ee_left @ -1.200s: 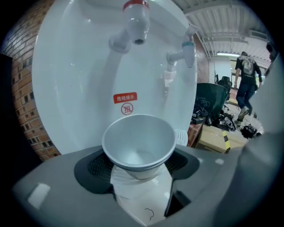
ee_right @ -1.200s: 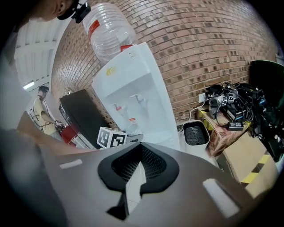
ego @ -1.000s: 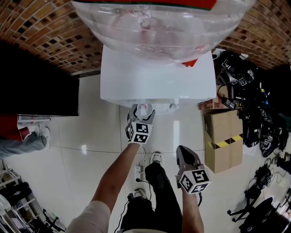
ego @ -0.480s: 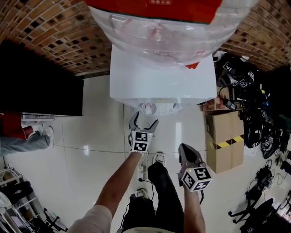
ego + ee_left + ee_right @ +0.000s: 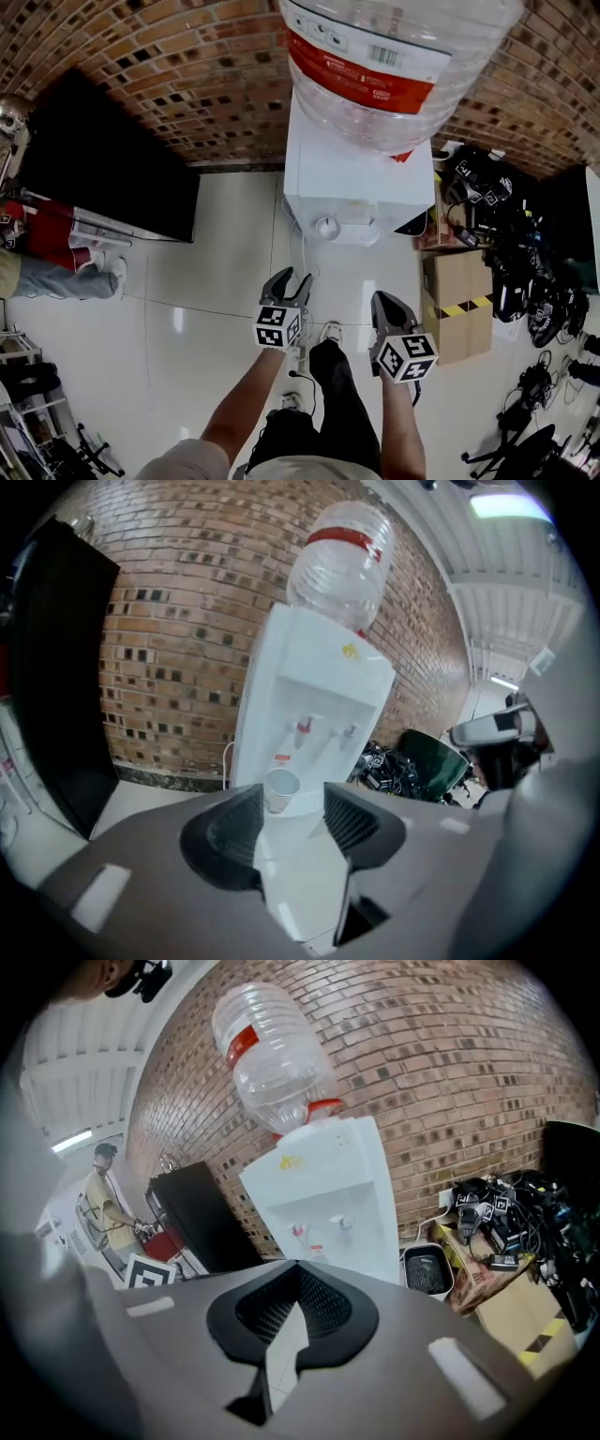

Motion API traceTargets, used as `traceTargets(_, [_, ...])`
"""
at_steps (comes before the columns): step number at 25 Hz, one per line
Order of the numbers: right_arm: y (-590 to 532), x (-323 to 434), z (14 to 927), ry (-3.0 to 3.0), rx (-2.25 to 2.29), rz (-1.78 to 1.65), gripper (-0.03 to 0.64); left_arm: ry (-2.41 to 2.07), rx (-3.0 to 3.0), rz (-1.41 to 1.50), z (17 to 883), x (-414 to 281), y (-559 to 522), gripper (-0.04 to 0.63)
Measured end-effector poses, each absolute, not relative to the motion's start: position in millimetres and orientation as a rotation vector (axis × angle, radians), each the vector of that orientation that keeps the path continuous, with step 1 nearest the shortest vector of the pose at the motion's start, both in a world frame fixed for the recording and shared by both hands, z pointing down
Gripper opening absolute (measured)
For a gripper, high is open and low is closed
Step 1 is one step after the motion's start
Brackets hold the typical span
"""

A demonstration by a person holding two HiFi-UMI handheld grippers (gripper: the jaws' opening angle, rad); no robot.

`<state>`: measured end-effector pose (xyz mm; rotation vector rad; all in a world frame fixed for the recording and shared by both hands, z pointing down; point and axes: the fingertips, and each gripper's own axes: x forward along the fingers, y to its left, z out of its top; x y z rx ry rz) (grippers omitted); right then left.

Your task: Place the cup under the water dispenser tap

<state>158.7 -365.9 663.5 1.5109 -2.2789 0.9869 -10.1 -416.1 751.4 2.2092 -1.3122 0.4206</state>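
The cup (image 5: pixel 326 228) is already sitting under the red tap (image 5: pixel 304 726) of the dispenser (image 5: pixel 375 183), well off at 12 o'clock from the left tool (image 5: pixel 292 277) (jaws closing on nothing), while the right tool (image 5: pixel 380 300) is pinched together empty, so I'd just keep both clear and not bump it.

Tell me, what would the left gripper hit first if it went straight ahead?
Probably the cup at the water dispenser, though it stands some way ahead and depth is hard to judge. The left gripper is closing its jaws with nothing between them.
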Motion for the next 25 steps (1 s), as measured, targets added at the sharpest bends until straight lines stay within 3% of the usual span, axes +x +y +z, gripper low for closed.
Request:
traceTargets(4, [-348.8,142.7,623.9,-2.313,1.508,0.96,0.0,-1.387,2.169,0.421,695.6,-41.7,-386.3,0.012])
traceTargets(12, [-292.4,113.4,563.4,-2.348,1.501,0.88,0.0,-1.459,2.144,0.363,600.3,-83.6,-299.1,0.012])
traceTargets(25, [-96.0,43.9,477.7,-2.369,1.51,0.86,0.0,-1.432,2.233,0.344,474.0,-143.5,-111.8,0.012])
